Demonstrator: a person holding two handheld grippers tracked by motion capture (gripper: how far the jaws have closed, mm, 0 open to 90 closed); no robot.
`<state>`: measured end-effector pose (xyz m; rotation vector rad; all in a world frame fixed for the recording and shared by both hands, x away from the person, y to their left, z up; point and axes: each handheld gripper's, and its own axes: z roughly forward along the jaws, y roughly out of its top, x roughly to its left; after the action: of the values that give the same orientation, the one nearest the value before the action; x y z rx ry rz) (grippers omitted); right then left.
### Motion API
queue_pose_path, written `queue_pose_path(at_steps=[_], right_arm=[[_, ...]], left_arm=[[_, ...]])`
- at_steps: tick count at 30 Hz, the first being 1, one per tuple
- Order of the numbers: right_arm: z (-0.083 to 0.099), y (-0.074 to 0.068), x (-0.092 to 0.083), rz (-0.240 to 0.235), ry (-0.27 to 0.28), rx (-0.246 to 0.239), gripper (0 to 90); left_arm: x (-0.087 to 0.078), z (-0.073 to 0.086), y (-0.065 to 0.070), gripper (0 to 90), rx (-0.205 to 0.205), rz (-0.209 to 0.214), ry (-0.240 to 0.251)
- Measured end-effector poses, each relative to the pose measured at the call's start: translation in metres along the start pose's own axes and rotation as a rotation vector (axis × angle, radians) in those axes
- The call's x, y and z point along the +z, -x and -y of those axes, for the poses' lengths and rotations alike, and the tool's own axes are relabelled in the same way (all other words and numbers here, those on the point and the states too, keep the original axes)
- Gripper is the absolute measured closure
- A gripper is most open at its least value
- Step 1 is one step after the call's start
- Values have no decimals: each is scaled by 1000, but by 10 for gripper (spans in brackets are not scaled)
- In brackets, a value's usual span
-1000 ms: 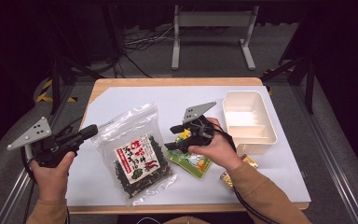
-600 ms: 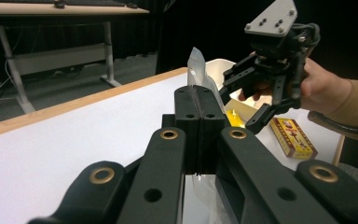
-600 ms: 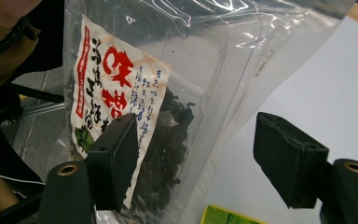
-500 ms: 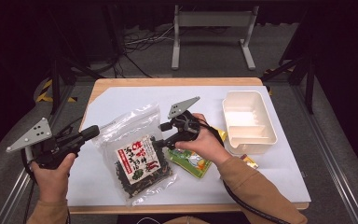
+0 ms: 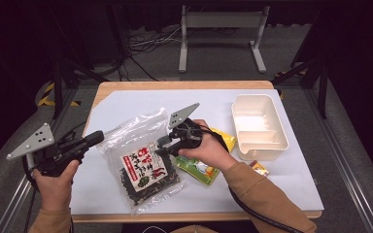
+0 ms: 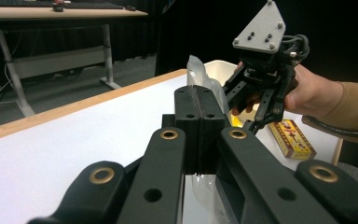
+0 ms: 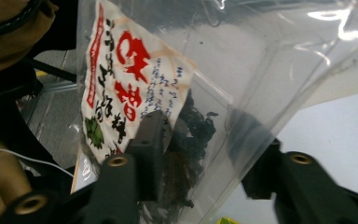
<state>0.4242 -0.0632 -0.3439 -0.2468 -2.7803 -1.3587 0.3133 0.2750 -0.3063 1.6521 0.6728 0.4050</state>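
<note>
The clear seaweed bag [image 5: 143, 162] lies on the white desk [image 5: 126, 104] between the two hands, its upper left edge pinched in the left gripper [image 5: 94, 138], whose jaws are pressed together on the plastic film; in the left gripper view the film rises as a thin sheet from between the closed pads. That hold looks meant to anchor the bag so it cannot slide while the other hand works on it. The right gripper [image 5: 162, 145] reaches in from the bag's right side, and its jaws have just been closing; in the right gripper view they straddle the bag's edge with the film and dark contents between them, though I cannot tell if the pads already press. The cream two-compartment tray [image 5: 257, 126] stands empty at the right, probably the destination. Counted: one seaweed bag, one tray, one green-and-yellow packet [image 5: 199, 170] under the right hand [image 5: 206, 150], one small red-and-yellow box [image 5: 258, 169] by the tray's near corner, two grippers
</note>
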Motion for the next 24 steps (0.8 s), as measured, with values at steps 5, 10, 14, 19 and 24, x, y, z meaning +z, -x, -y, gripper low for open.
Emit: queue_pose_path(at_steps=[5, 10, 14, 19, 24], right_arm=[[-3, -5, -6, 6, -32, -16, 739], [-3, -9, -11, -17, -33, 33, 805], [-4, -16, -17, -29, -31, 77, 820], [-7, -26, -27, -51, -9, 98, 826], [-10, -33, -42, -8, 26, 56, 827]], left_arm=[[1, 0, 1, 900, 0, 4, 0], [1, -1, 2, 900, 3, -5, 1], [0, 0, 1, 889, -9, -14, 0], [-1, 0, 0, 833, -23, -13, 18], [2, 0, 2, 650, -19, -34, 18]])
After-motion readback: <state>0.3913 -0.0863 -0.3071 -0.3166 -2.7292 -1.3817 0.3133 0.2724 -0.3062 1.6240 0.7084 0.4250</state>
